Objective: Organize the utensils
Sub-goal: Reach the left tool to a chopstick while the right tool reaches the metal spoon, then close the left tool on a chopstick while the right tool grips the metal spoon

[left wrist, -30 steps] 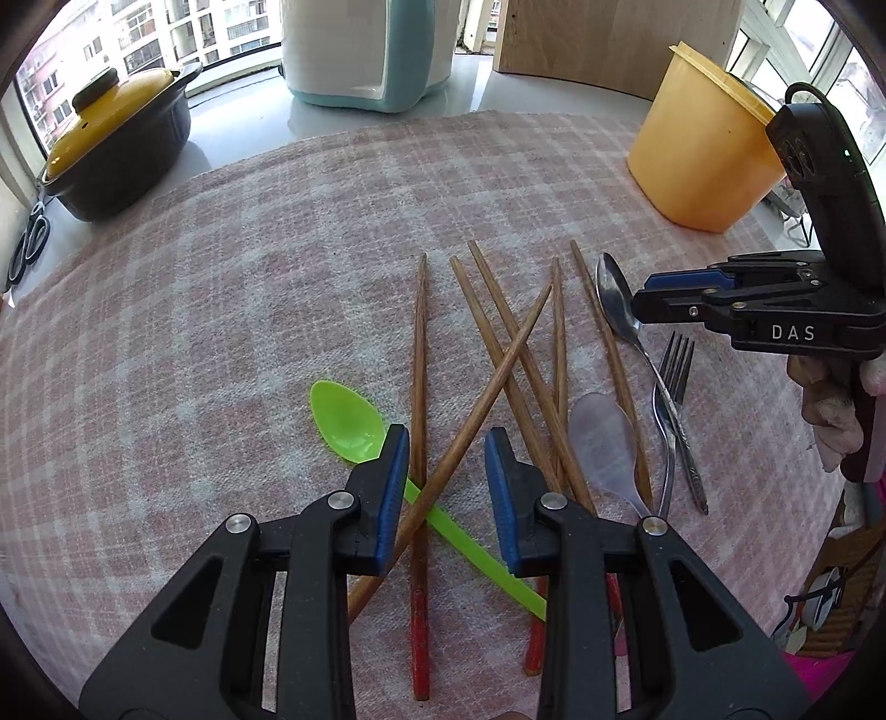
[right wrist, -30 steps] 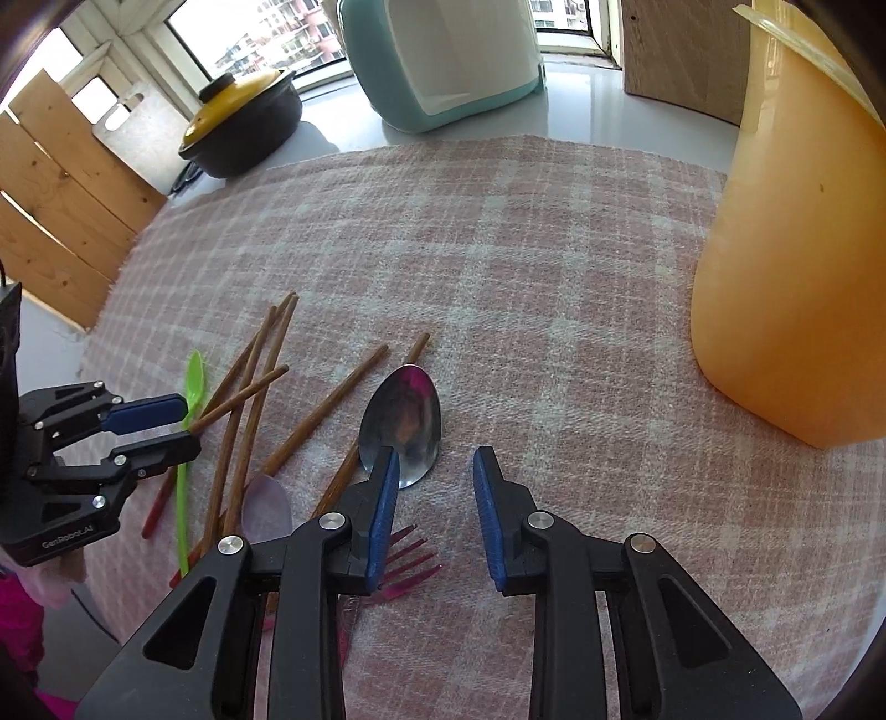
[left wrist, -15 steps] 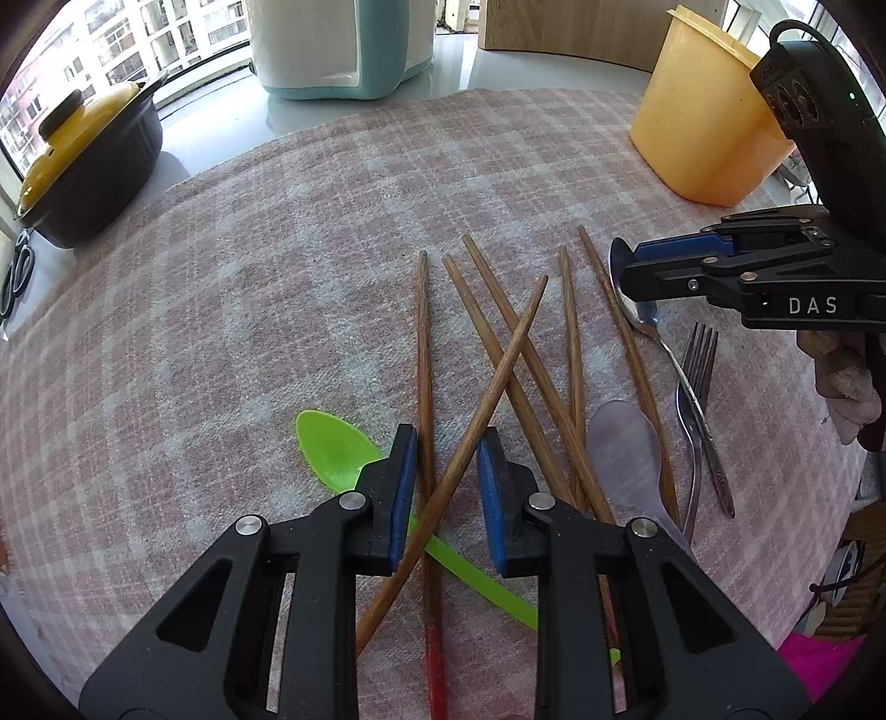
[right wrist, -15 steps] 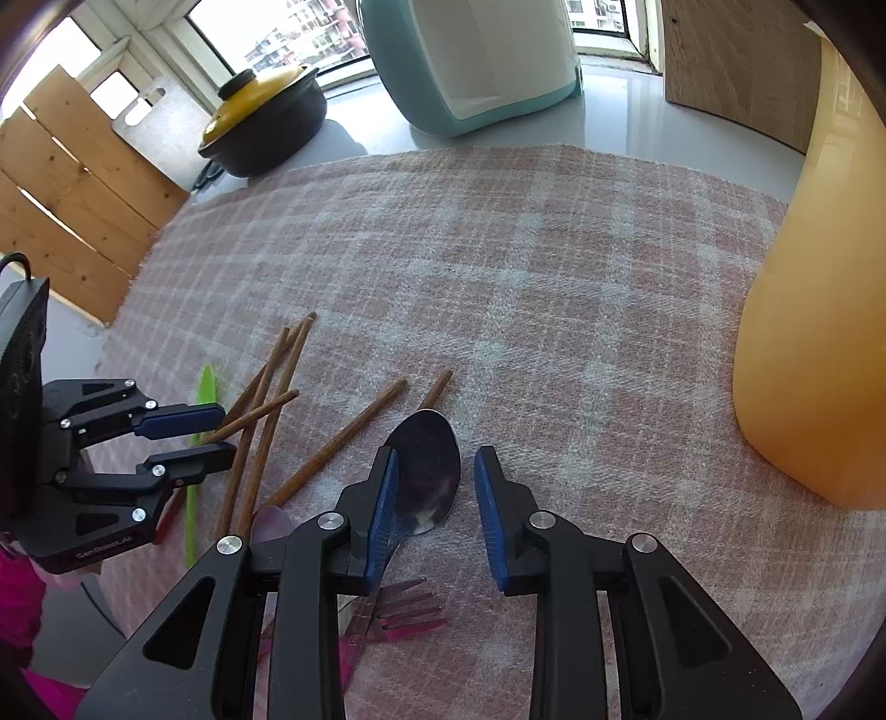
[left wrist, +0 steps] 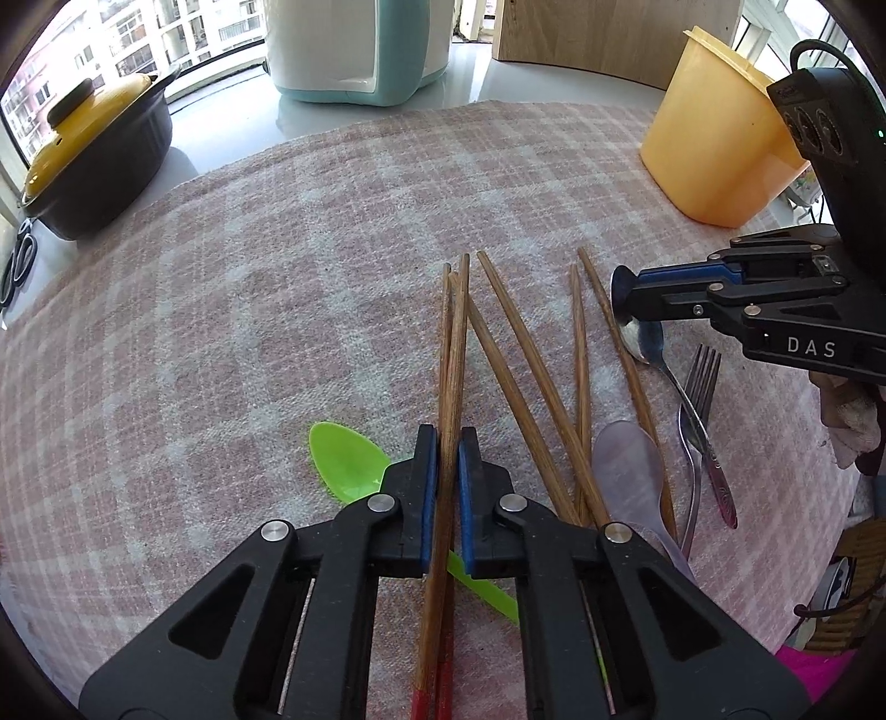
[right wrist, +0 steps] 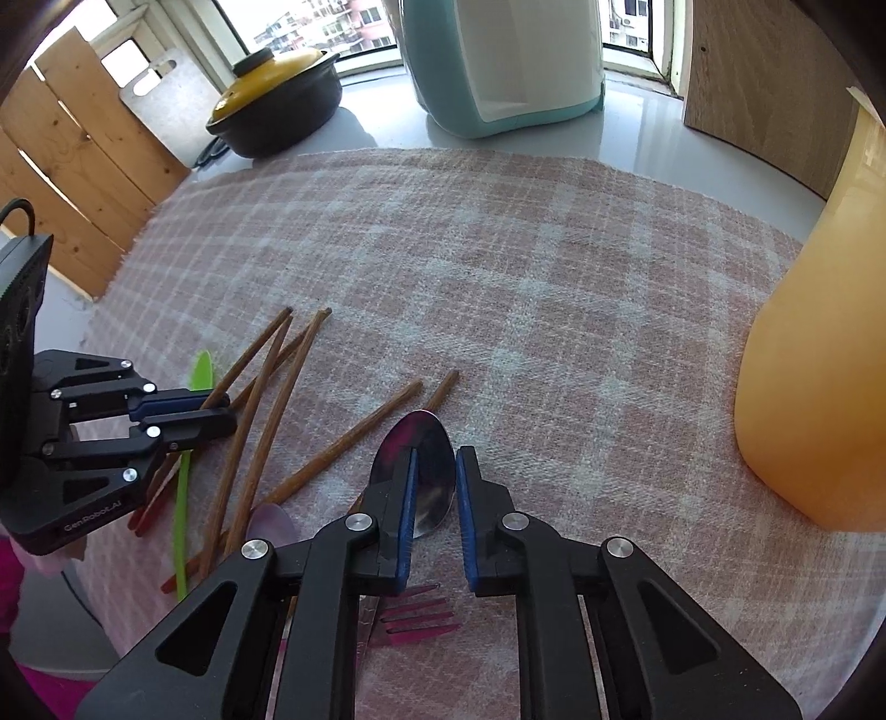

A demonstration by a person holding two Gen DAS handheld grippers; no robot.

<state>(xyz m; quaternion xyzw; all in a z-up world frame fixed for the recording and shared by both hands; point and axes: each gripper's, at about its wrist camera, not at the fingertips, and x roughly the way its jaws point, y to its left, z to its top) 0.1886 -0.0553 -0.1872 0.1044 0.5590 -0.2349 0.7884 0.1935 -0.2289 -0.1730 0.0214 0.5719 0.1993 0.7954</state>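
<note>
My left gripper (left wrist: 447, 437) is shut on two wooden chopsticks (left wrist: 453, 354) that lie together on the checked cloth; it also shows in the right wrist view (right wrist: 224, 412). Other chopsticks (left wrist: 531, 376) lie fanned to the right. A green plastic spoon (left wrist: 346, 459) lies under the left jaw. My right gripper (right wrist: 434, 459) is open with its jaws on either side of the bowl of a metal spoon (right wrist: 429, 471), low over the cloth; it also shows in the left wrist view (left wrist: 623, 302). A metal fork (left wrist: 700, 387) and a translucent spoon (left wrist: 628, 471) lie beside it.
An orange plastic container (left wrist: 714, 138) stands at the far right of the cloth (left wrist: 249, 304). A black pot with a yellow lid (left wrist: 88, 160) stands at the far left, a white and teal appliance (left wrist: 360, 50) at the back. The cloth's edge is near on the right.
My left gripper has closed on two chopsticks and drawn them together. My right gripper has moved forward over the metal spoon's bowl and narrowed a little.
</note>
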